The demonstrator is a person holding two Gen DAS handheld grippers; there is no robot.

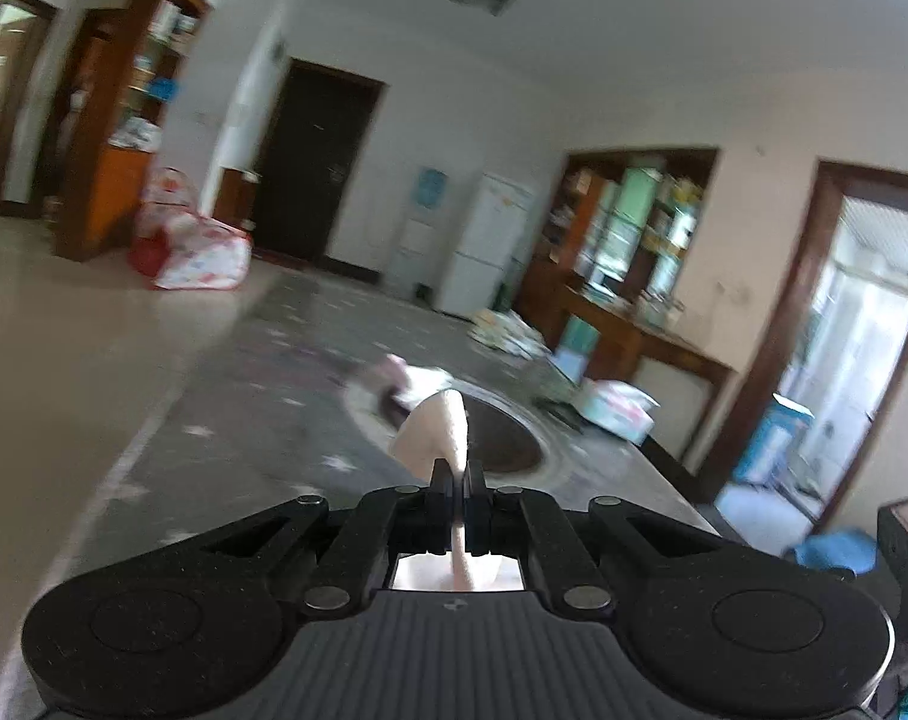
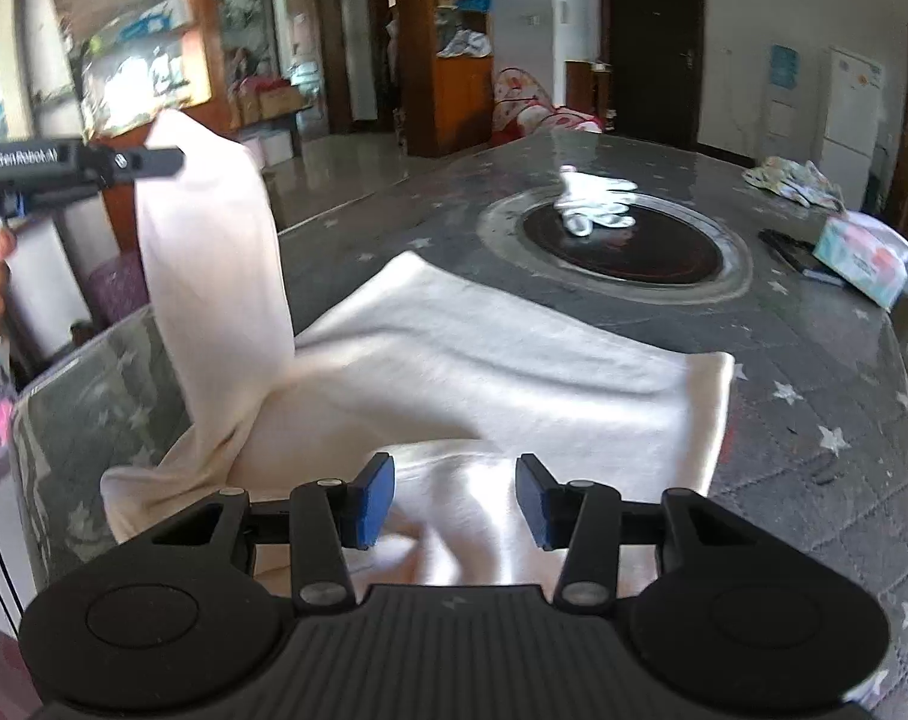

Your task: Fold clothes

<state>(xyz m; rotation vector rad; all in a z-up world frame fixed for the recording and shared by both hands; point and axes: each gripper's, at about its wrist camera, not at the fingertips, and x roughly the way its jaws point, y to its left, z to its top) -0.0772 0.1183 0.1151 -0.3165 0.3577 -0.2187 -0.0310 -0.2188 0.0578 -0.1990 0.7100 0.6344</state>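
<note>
The left gripper (image 1: 457, 483) is squeezed tight on a sleeve of the cream shirt (image 2: 484, 348), holding it up. The right gripper (image 2: 454, 495) is half open, holding nothing, above the shirt at the table's (image 2: 814, 396) near edge.

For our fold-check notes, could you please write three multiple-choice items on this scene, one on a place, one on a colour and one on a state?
1. Where does the white glove lie?
A. on the dark round plate in the table
B. on the floor
C. on the fridge

2. What colour are the pads of the right gripper?
A. red
B. blue
C. yellow

3. How does the left gripper stand?
A. open above the cloth
B. shut on nothing
C. shut on the cream cloth

Answers:
1 A, the glove rests on the dark round plate.
2 B, both pads show blue.
3 C, the right view shows that gripper lifting one part of the cloth off the table.
</note>
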